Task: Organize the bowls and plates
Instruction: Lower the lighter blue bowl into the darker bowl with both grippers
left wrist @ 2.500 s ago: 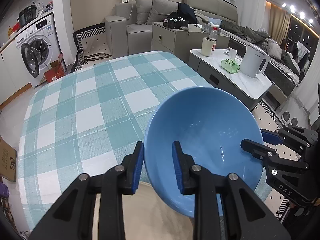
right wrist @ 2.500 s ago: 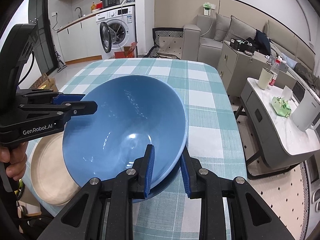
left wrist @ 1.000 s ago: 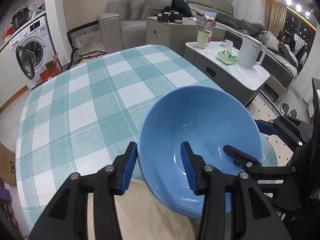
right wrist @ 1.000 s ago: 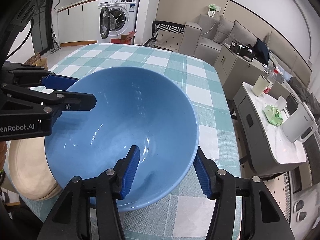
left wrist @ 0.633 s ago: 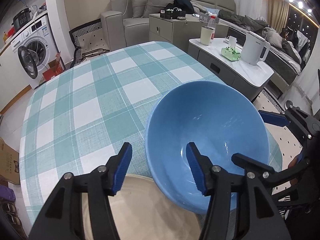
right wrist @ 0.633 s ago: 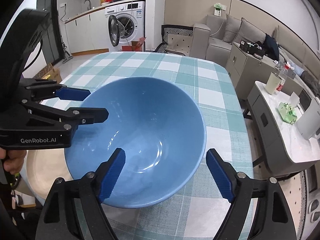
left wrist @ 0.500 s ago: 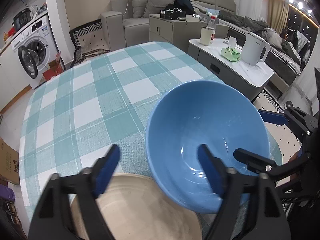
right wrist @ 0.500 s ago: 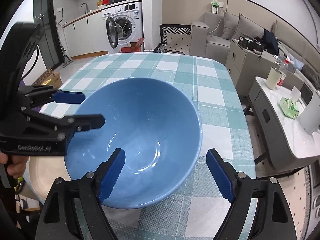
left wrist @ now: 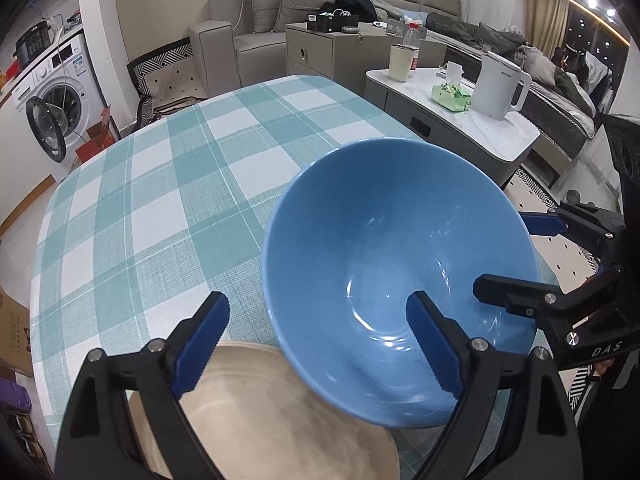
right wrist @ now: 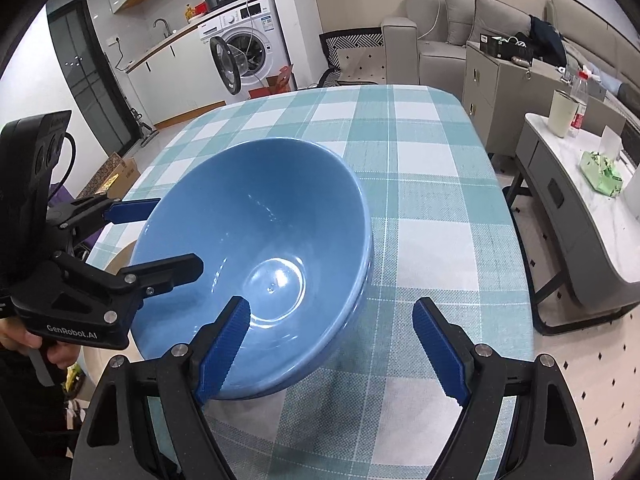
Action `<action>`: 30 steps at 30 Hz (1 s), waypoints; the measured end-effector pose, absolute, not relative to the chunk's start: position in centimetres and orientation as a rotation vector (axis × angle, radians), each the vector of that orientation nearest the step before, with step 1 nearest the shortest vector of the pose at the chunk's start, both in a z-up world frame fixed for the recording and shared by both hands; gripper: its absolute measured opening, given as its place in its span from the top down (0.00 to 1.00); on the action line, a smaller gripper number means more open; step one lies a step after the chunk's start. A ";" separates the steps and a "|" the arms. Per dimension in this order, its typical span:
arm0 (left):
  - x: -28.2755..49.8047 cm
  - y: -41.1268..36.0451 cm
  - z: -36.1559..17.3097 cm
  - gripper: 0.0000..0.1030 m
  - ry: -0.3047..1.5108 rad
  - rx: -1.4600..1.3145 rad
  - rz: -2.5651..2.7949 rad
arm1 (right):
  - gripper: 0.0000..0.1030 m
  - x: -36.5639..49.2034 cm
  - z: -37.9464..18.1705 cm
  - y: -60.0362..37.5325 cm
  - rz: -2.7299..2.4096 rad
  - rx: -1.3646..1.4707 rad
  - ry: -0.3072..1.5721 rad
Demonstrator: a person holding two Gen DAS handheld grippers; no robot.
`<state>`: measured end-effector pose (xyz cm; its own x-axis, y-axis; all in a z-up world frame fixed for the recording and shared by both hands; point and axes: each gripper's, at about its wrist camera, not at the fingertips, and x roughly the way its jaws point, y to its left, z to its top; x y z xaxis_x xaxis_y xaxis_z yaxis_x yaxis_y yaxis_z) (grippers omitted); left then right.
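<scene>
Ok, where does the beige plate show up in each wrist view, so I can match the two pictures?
Left wrist view: the beige plate fills the bottom centre, between the gripper fingers, its right edge tucked under the blue bowl.
Right wrist view: only slivers of the plate show at far left, behind the left hand-held gripper.
Shared landmark: the washing machine, upper left in both.

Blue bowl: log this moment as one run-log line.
blue bowl: released on checked table, beside beige plate | left gripper: open, just opened | right gripper: open, just opened
</scene>
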<state>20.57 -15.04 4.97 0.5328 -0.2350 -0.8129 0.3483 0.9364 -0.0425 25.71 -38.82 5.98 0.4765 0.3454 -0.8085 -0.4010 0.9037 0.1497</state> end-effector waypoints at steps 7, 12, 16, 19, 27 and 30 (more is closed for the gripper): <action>20.5 -15.2 4.6 0.12 0.954 0.131 -0.356 | 0.17 25.7 5.4 -38.6 0.479 -0.059 0.989; 20.4 -15.3 4.5 0.12 0.954 0.136 -0.360 | 0.17 25.6 5.1 -38.2 0.508 -0.061 0.996; 20.3 -15.3 4.3 0.12 0.956 0.136 -0.362 | 0.17 25.4 5.0 -37.9 0.513 -0.071 0.997; 20.3 -15.4 4.2 0.12 0.956 0.138 -0.363 | 0.17 25.4 5.0 -38.0 0.506 -0.067 0.997; 20.2 -15.0 4.1 0.12 0.946 0.133 -0.353 | 0.17 25.5 5.3 -38.8 0.495 -0.066 0.985; 20.1 -14.7 4.1 0.12 0.944 0.127 -0.354 | 0.17 25.6 5.7 -39.7 0.484 -0.052 0.975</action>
